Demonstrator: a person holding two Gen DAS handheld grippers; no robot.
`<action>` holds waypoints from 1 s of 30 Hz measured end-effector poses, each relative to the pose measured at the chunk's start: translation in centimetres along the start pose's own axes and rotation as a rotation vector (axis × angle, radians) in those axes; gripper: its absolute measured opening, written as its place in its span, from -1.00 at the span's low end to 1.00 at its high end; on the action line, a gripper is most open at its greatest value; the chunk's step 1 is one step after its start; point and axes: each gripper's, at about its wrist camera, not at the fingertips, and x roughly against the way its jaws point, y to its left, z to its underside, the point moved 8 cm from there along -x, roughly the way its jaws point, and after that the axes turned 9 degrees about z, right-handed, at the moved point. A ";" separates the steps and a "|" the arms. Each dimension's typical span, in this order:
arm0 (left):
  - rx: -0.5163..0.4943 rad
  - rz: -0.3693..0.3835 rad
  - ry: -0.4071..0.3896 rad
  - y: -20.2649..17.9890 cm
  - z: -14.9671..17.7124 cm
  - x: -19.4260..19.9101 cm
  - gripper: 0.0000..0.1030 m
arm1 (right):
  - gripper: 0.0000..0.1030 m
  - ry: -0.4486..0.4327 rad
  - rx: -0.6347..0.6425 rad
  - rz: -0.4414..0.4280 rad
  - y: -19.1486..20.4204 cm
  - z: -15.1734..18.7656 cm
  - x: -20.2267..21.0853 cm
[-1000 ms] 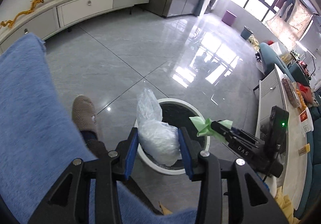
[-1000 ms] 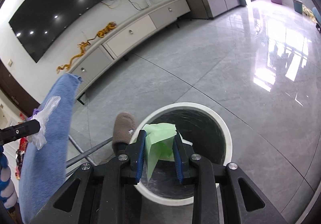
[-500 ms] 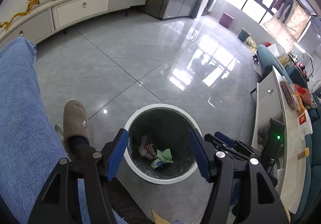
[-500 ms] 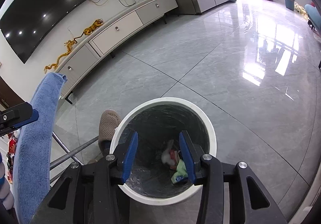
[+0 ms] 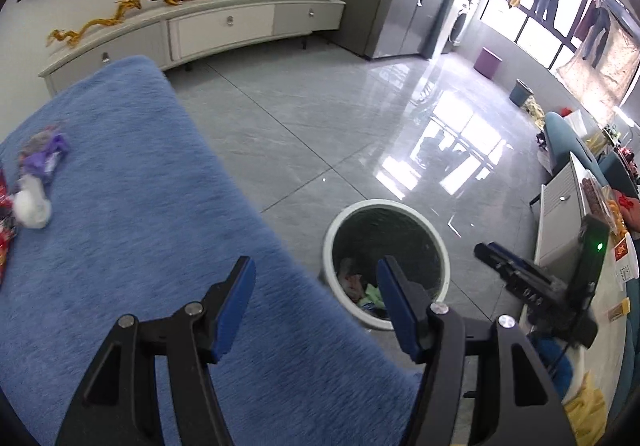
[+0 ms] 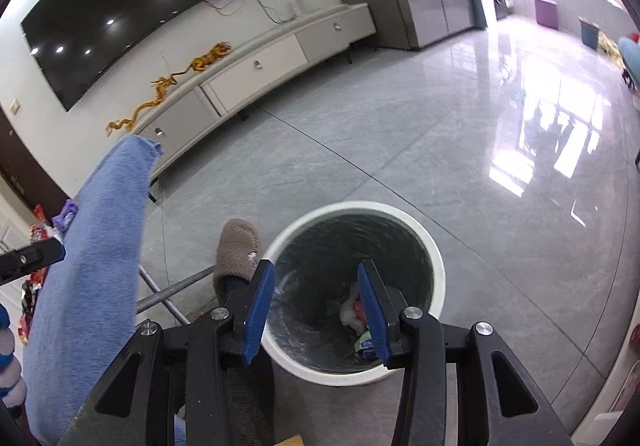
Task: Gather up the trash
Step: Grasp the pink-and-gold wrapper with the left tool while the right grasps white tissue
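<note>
A white round trash bin (image 5: 436, 238) stands on the grey floor; it also shows in the right wrist view (image 6: 438, 266). Crumpled wrappers (image 6: 354, 312) lie at its bottom. My left gripper (image 5: 316, 298) is open and empty above the edge of a blue-covered table (image 5: 132, 230). More trash lies on that table at the far left: a purple wrapper (image 5: 44, 158) and a white wad (image 5: 32, 206). My right gripper (image 6: 316, 304) is open and empty, directly over the bin. The right gripper also shows in the left wrist view (image 5: 486, 252).
A foot in a beige slipper (image 6: 236, 250) stands beside the bin, next to a metal table leg (image 6: 172, 290). A long white TV cabinet (image 5: 224, 26) runs along the far wall. A white side table (image 5: 564, 214) with items stands to the right.
Both grippers opened and dropped the plastic bag and the green paper into the bin. The left gripper has since swung left over the blue table; the right gripper stays over the bin.
</note>
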 end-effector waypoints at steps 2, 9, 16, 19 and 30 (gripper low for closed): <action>0.010 -0.009 -0.016 1.3 0.8 1.6 0.19 | -0.21 -0.019 0.027 -0.009 1.6 -0.6 1.0; 0.087 -0.049 -0.085 6.5 3.4 7.3 0.19 | -0.21 -0.054 0.134 -0.071 7.7 -1.4 3.3; 0.167 -0.111 -0.178 11.9 6.1 12.8 0.19 | -0.21 -0.052 0.272 -0.143 15.0 -1.0 4.4; 0.208 -0.154 -0.221 14.6 7.1 15.2 0.19 | -0.21 -0.044 0.334 -0.171 18.2 -0.5 4.5; 0.474 -0.414 -0.365 29.3 12.6 23.5 0.19 | -0.21 0.006 0.476 -0.256 27.6 0.7 2.5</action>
